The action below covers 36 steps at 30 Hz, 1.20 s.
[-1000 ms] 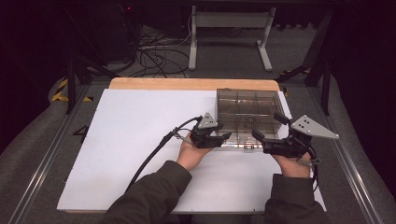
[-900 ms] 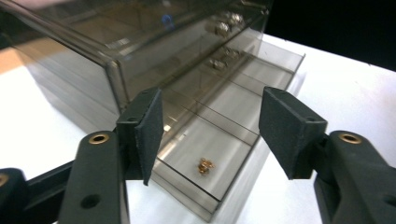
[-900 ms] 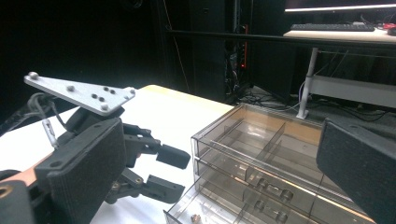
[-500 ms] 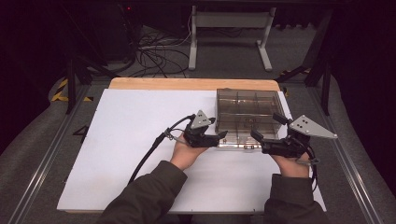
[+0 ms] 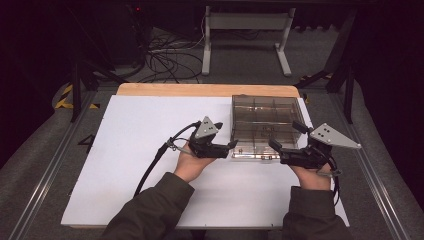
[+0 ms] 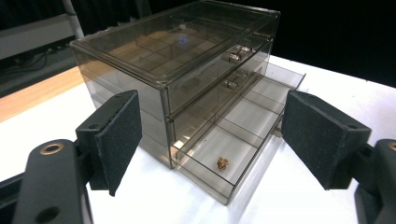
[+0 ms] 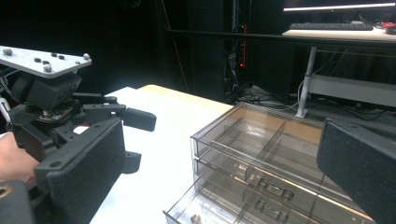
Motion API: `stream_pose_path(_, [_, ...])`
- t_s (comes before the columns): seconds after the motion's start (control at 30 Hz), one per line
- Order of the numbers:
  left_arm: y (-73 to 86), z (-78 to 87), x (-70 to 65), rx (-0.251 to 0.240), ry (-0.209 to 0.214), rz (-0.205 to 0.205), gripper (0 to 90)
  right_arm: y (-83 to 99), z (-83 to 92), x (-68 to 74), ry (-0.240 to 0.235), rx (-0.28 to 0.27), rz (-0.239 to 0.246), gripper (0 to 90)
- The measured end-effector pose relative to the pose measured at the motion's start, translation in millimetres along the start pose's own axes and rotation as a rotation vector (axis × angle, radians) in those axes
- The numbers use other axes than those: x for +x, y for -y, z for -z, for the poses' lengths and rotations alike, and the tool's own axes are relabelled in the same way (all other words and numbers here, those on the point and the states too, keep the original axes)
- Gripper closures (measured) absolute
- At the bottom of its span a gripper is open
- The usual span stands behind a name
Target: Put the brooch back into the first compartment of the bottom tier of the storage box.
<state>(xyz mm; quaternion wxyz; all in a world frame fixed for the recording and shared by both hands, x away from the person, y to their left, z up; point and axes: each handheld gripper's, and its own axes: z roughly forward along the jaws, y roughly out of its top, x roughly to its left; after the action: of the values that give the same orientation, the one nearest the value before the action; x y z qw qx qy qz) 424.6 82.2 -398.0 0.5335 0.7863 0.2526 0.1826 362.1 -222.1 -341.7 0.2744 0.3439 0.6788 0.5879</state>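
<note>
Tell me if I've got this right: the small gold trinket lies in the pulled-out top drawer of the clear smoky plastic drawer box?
Not quite: the small gold trinket lies in the pulled-out bottom drawer of the clear smoky plastic drawer box, as the left gripper view shows.

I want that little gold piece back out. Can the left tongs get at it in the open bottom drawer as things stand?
Probably yes. The bottom drawer is pulled out with nothing above the gold piece, and the left tongs stand open facing it. The compartment's walls may crowd the wide pads.
</note>
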Motion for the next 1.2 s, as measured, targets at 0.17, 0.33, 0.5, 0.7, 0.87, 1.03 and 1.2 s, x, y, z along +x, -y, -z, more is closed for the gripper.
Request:
stream_pose_path(0.17, [-0.6, 7.8, 1.6, -0.015, -0.002, 0.006, 20.1, 0.2, -0.5, 0.4, -0.001, 0.003, -0.002, 2.0])
stream_pose_path(0.33, [-0.6, 13.4, 2.9, -0.020, -0.008, 0.007, 18.8, 0.9, -1.4, 0.1, 0.001, 0.004, 0.001, 1.8])
stream_pose_path(0.5, [-0.8, 17.5, 3.4, -0.020, -0.007, 0.006, 18.0, 1.4, -2.6, 0.9, -0.003, 0.007, 0.000, 1.6])
stream_pose_path(0.7, [0.2, 25.4, 5.1, -0.030, -0.011, 0.006, 16.3, 2.2, -3.2, 0.7, -0.001, 0.011, 0.000, 1.6])
stream_pose_path(0.87, [0.7, 33.8, 8.3, -0.041, -0.019, 0.009, 15.9, 2.4, -3.6, 0.6, -0.003, 0.012, -0.002, 1.5])
stream_pose_path(1.03, [3.5, 40.6, 9.1, -0.043, -0.022, 0.014, 15.1, 3.2, -4.4, 0.3, 0.001, 0.016, -0.002, 1.5])
stream_pose_path(1.2, [4.7, 50.6, 13.0, -0.053, -0.033, 0.015, 14.3, 4.0, -5.8, 0.4, -0.002, 0.018, -0.003, 1.4])
